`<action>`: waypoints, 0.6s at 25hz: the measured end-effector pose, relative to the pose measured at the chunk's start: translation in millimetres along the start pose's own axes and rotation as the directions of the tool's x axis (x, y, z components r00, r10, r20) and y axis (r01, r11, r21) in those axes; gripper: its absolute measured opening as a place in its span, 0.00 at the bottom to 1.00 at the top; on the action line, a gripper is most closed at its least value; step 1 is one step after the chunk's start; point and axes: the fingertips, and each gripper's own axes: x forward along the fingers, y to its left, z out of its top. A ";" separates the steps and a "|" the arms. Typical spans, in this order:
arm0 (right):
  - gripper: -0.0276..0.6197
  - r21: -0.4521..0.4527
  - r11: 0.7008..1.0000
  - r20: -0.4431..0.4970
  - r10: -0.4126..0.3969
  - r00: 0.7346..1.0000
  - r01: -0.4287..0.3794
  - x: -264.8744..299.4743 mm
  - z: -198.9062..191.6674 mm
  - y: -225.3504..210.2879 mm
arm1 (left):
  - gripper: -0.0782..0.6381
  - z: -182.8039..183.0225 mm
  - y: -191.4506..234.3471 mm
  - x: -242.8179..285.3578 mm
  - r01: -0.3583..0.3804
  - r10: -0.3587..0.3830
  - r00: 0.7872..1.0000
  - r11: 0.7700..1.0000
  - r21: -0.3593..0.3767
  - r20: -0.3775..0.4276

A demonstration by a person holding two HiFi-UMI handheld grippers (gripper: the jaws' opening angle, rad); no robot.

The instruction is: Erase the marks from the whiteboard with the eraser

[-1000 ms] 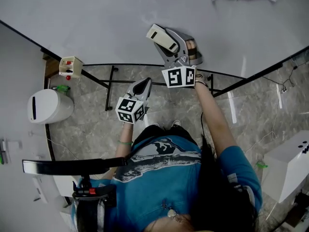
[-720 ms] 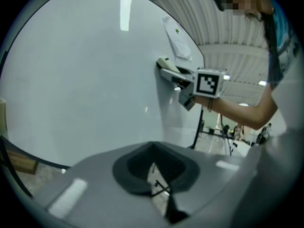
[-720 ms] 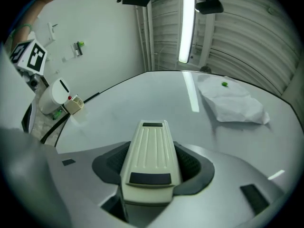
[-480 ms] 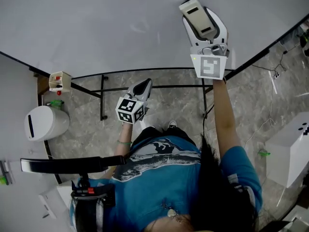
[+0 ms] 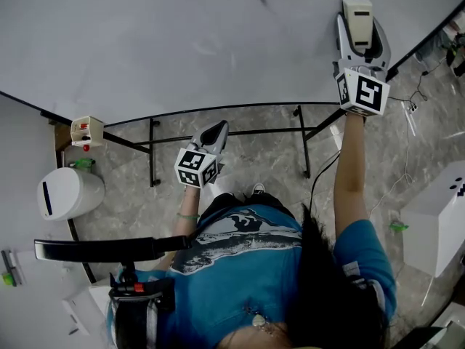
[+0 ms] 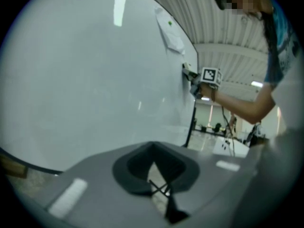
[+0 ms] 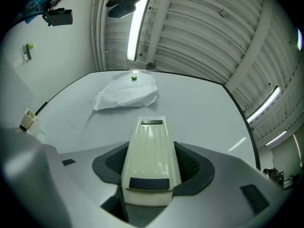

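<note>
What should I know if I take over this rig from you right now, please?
Right gripper: shut on the eraser, held against the whiteboard near its right edge.
Left gripper: shut, empty, held low, off the board.
A white sheet hangs on the board beyond the eraser.
Done: most of the board looks clean.
Left: what looks like a faint smudge mid-board, to be wiped.
</note>
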 end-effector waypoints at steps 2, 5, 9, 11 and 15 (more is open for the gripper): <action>0.45 0.007 1.000 -0.004 -0.002 1.000 0.002 -0.3 -0.3 0.0 | 0.12 0.4 0.1 -1.2 -0.007 0.007 1.000 1.000 -0.003 0.003; 0.45 0.041 0.999 -0.007 -0.016 1.000 0.016 -1.7 1.2 0.0 | 0.12 2.1 -1.6 -4.5 -0.009 0.009 1.000 1.000 -0.002 0.008; 0.45 0.123 0.992 -0.026 0.004 1.000 -0.001 -8.3 0.9 12.1 | 0.12 0.3 -1.6 -13.2 -0.015 0.015 1.000 1.000 -0.003 0.012; 0.45 0.152 0.988 -0.041 0.035 0.999 -0.028 -15.3 0.7 29.8 | 0.12 -1.4 -0.7 -21.1 -0.019 0.019 1.000 1.000 -0.006 0.013; 0.45 0.167 0.982 -0.086 0.109 0.990 -0.093 -33.7 0.1 84.2 | 0.12 -4.1 3.3 -43.9 -0.021 0.021 1.000 1.000 -0.010 0.015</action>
